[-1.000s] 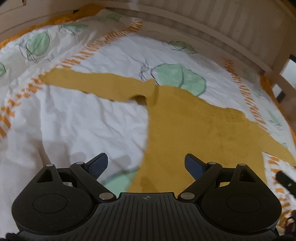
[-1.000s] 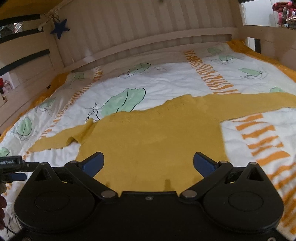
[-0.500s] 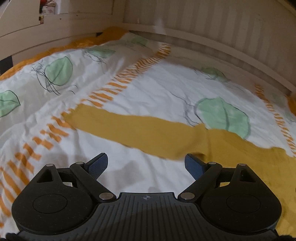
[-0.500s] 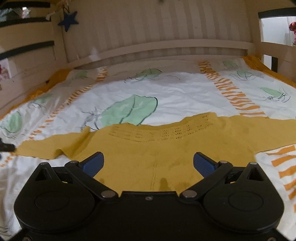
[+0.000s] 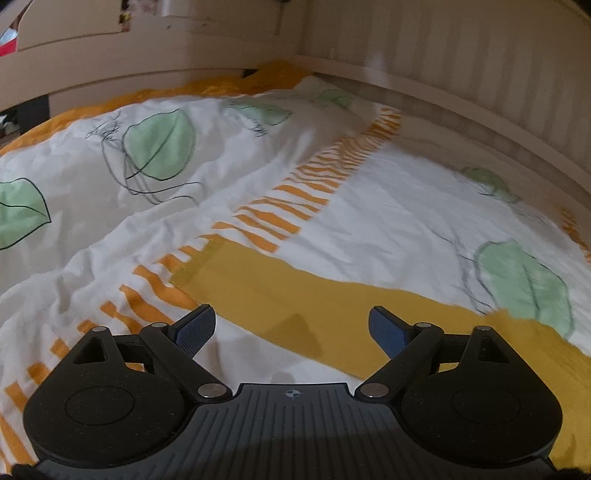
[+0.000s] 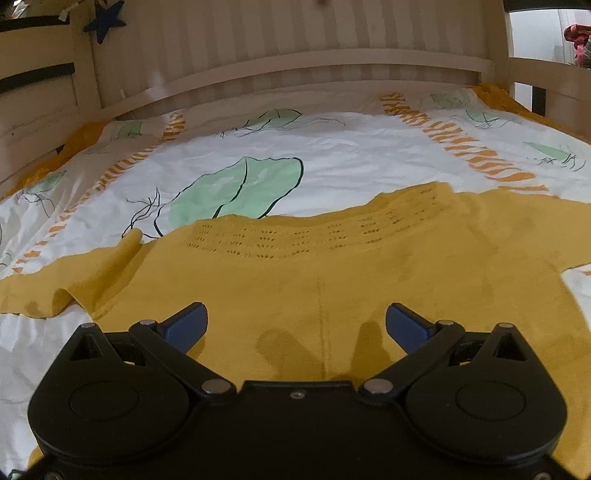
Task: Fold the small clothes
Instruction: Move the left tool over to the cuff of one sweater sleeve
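A mustard-yellow knit sweater lies flat on the bed, sleeves spread out to both sides. In the left wrist view its left sleeve runs across the sheet, with the cuff at the orange stripes. My left gripper is open and empty, low over that sleeve. My right gripper is open and empty, low over the sweater's body below the patterned neckline. The sweater's lower hem is hidden behind the gripper.
The bed has a white sheet with green leaves and orange stripes. A wooden slatted headboard and side rails enclose it. A dark star hangs on the left post.
My left gripper has swung left from the sweater's body to over the left sleeve. My right gripper has moved lower and closer to the sweater's body. Both stay open.
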